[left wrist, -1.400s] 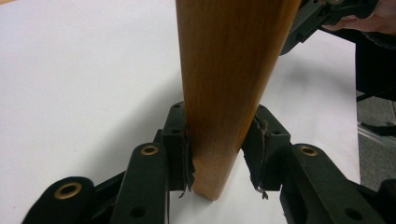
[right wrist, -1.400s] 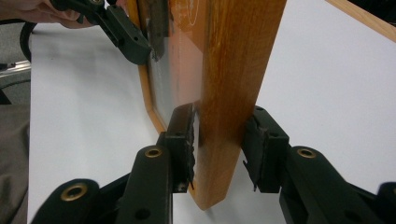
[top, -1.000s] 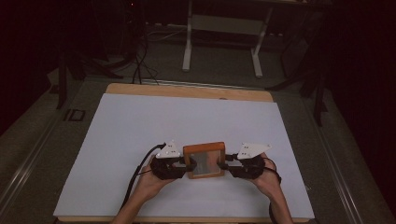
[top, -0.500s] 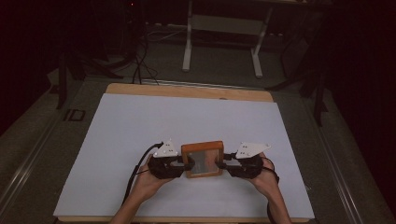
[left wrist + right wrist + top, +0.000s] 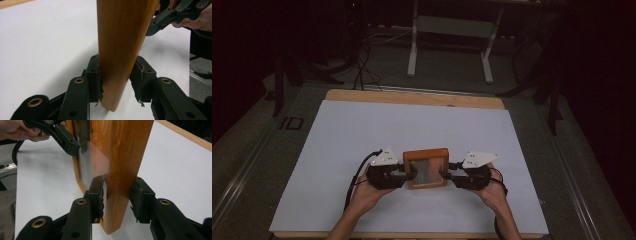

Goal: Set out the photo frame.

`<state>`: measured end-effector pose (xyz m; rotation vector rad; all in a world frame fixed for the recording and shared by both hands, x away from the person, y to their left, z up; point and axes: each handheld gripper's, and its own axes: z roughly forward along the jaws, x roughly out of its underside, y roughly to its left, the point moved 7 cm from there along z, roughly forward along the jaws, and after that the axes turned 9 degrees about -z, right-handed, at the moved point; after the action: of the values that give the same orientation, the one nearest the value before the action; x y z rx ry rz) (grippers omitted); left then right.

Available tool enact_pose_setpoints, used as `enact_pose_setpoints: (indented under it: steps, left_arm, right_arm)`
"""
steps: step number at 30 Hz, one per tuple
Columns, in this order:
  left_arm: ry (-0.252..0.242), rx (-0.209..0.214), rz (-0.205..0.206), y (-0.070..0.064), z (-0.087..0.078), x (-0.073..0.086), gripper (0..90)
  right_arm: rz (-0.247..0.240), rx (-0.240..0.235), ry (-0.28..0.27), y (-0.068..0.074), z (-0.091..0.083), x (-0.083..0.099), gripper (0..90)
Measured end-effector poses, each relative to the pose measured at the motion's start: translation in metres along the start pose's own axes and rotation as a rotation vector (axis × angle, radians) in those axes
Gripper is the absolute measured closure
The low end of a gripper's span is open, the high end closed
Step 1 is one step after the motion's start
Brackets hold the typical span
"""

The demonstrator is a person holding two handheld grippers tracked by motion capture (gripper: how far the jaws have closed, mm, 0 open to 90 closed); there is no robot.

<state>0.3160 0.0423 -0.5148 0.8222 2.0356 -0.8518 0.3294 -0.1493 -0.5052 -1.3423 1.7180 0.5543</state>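
A wooden picture frame (image 5: 426, 168) with a glass pane is held between my two grippers near the table's front edge. My left gripper (image 5: 411, 172) is shut on its left side and my right gripper (image 5: 444, 174) on its right side. In the left gripper view the frame's wooden edge (image 5: 122, 37) stands upright between the black pads of the left gripper (image 5: 117, 80), with the right gripper (image 5: 172, 15) at the far side. In the right gripper view the frame (image 5: 127, 157) sits between the pads of the right gripper (image 5: 117, 197), and the left gripper (image 5: 62, 137) clamps the far edge.
The table is covered by a white sheet (image 5: 412, 125) with a wooden rim (image 5: 412, 97) at the far edge. Beyond it stand the metal legs of a desk (image 5: 414, 45), and cables (image 5: 362, 75) lie on the dark floor.
Both grippers and the frame have drifted slightly left and away from the person; the hold on the frame is unchanged.
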Motion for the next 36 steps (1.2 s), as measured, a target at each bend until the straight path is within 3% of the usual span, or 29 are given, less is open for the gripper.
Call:
enact_pose_setpoints:
  steps: [21,31,34,36]
  left_arm:
    - [-0.020,-0.028,-0.046,0.013,-0.010,-0.004,60.6]
    - [-0.038,-0.041,-0.090,0.024,-0.013,-0.004,59.9]
    - [-0.041,-0.042,-0.107,0.028,-0.012,-0.002,60.9]
    - [-0.029,-0.050,-0.096,0.029,-0.009,0.000,61.0]
  right_arm:
    - [0.053,0.024,-0.016,0.000,0.015,-0.007,63.9]
    - [0.097,0.035,-0.002,-0.001,0.027,-0.004,63.3]
    - [0.121,0.066,0.002,-0.004,0.028,-0.002,65.9]
    - [0.125,0.070,0.013,-0.006,0.030,0.000,66.2]
